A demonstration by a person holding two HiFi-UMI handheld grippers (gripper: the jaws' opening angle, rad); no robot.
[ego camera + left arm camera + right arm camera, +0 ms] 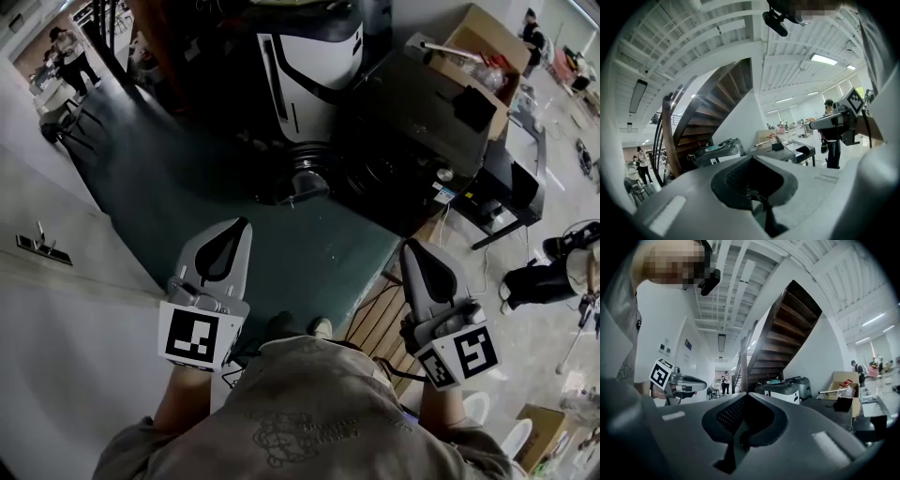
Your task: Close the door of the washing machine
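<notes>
The washing machine [309,66] is a white and black appliance at the top middle of the head view, standing on a dark green floor. Its round dark door [298,178] juts out low at its front and looks open. My left gripper [241,225] is held up well short of the door, to its lower left, jaws closed together on nothing. My right gripper [411,247] is level with it to the door's lower right, also shut and empty. The machine [783,391] appears small and far off beyond the right gripper [745,394]. It [719,151] also shows past the left gripper [751,158].
A dark cabinet [412,131] with a cardboard box [483,52] on it stands right of the machine. A wooden staircase [787,329] rises behind. A slatted wooden stand [375,323] is near my feet. A white wall [56,309] is at my left. People [70,56] stand far off.
</notes>
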